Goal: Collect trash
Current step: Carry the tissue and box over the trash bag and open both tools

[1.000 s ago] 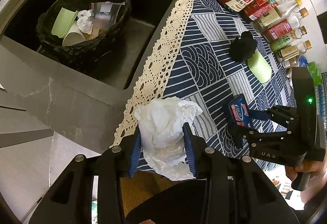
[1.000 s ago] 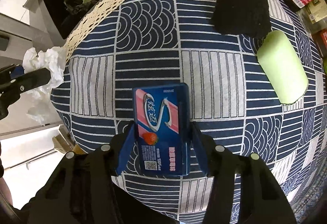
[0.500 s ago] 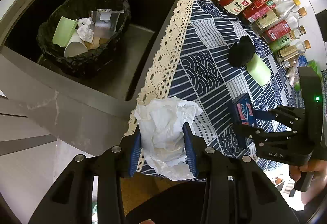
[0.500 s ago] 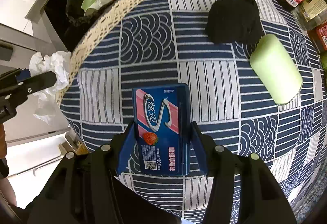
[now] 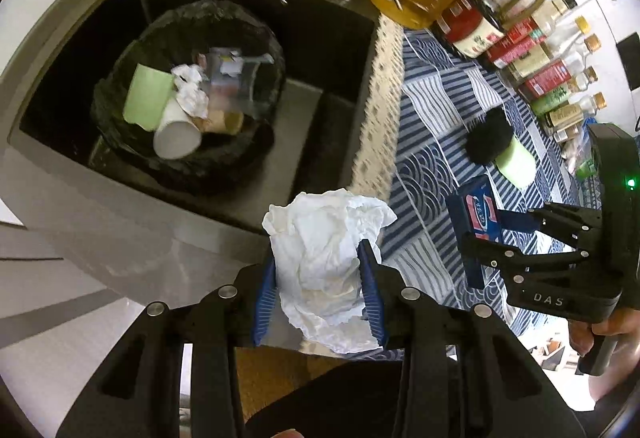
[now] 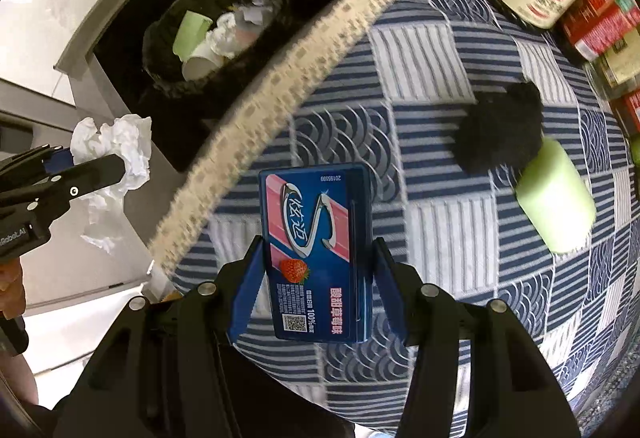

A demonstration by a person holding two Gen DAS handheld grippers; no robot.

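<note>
A: Between the left gripper's [image 5: 320, 288] ribbed blue pads, what's clamped?
B: A crumpled white tissue [image 5: 326, 238], soft and creased, held over the grey ledge beside the lace edge of the tablecloth [image 6: 440, 78].
A: And the right gripper [image 6: 318, 270]?
B: Its pads grip a flat, glossy blue gum box [image 6: 318, 250] above the patterned cloth.
A: Containers?
B: A round bin with a black liner [image 5: 188, 94] sits in the dark sink, holding a green paper cup, a white cup, crumpled paper and wrappers.

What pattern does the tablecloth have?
Tablecloth: navy-and-white patchwork of stripes and wave arcs, cream lace edge; clearest from right wrist.
</note>
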